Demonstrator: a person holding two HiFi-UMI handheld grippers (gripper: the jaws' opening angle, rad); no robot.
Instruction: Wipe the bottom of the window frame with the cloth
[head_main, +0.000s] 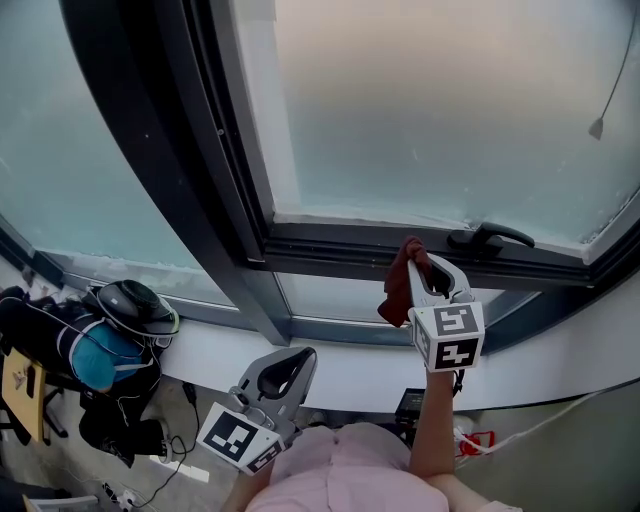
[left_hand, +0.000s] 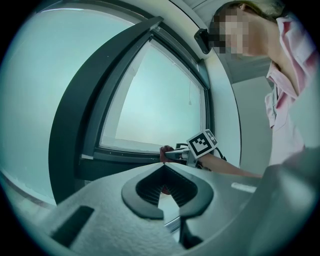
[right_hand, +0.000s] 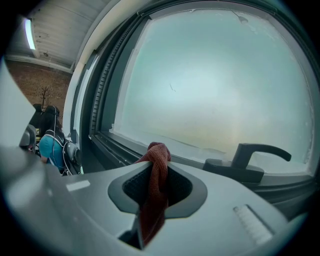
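A red-brown cloth (head_main: 398, 287) is pinched in my right gripper (head_main: 418, 258), which is shut on it. The cloth's top touches or nearly touches the dark bottom rail of the window frame (head_main: 340, 243), just left of the black window handle (head_main: 490, 237). In the right gripper view the cloth (right_hand: 156, 180) bulges above the right gripper (right_hand: 159, 156) and hangs down between the jaws. My left gripper (head_main: 303, 356) hangs lower, in front of the white sill (head_main: 365, 368), shut and empty. From the left gripper (left_hand: 162, 168) I see the right gripper (left_hand: 181, 154) at the frame.
A dark vertical mullion (head_main: 215, 190) divides the panes left of the cloth. A helmet (head_main: 135, 308) and a black-and-blue bag (head_main: 95, 355) lie at the lower left. Cables and a power strip (head_main: 185, 468) are on the floor. A blind cord weight (head_main: 596, 128) hangs at the upper right.
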